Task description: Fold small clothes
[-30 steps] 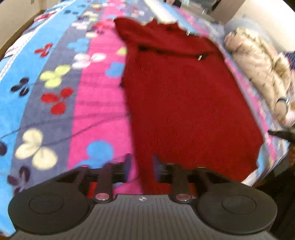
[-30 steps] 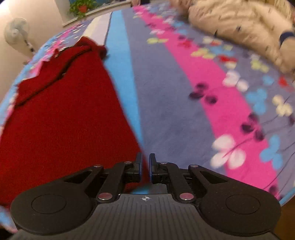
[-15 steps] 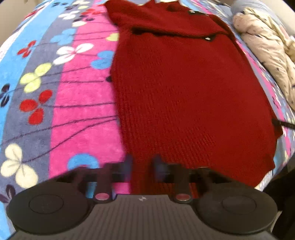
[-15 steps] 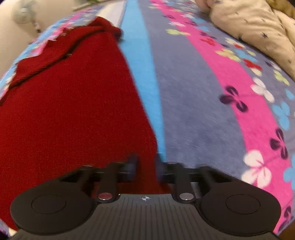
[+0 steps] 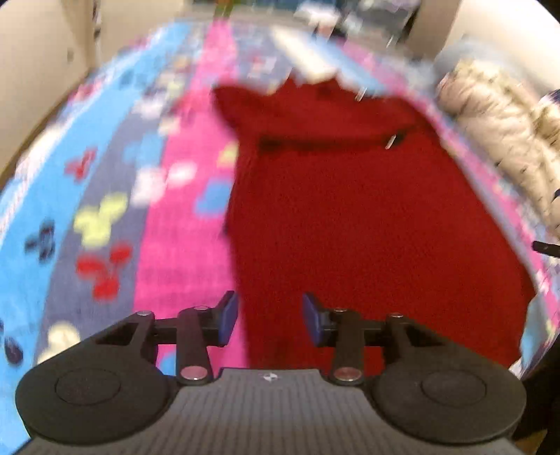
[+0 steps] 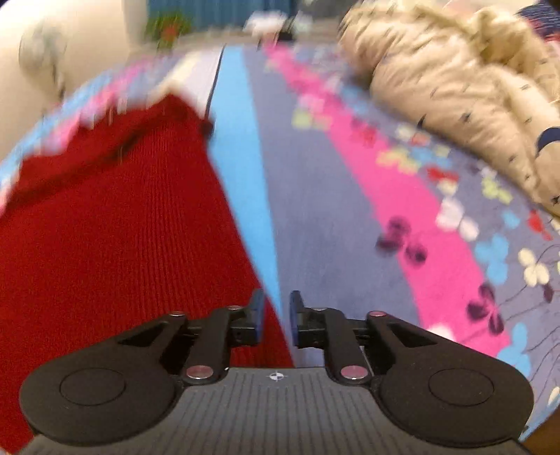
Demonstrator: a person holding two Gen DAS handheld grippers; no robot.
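Observation:
A dark red knit sweater lies spread flat on a striped, flowered blanket, neck end far from me. My left gripper hovers over the sweater's near left edge. Its jaws are opening and the blue pads stand apart, pressing on nothing. In the right wrist view the sweater fills the left half. My right gripper hangs over the sweater's right edge, and its jaws are also opening, with the fabric below them and not pinched. Both views are blurred by motion.
A beige quilted jacket lies heaped to the right of the sweater, and it also shows in the right wrist view. A standing fan and a potted plant are beyond the bed. The blanket's edge drops off near right.
Both pairs of jaws stand wider apart than before. Both views have drawn back from the sweater, so more of the room shows. The sweater stays flat.

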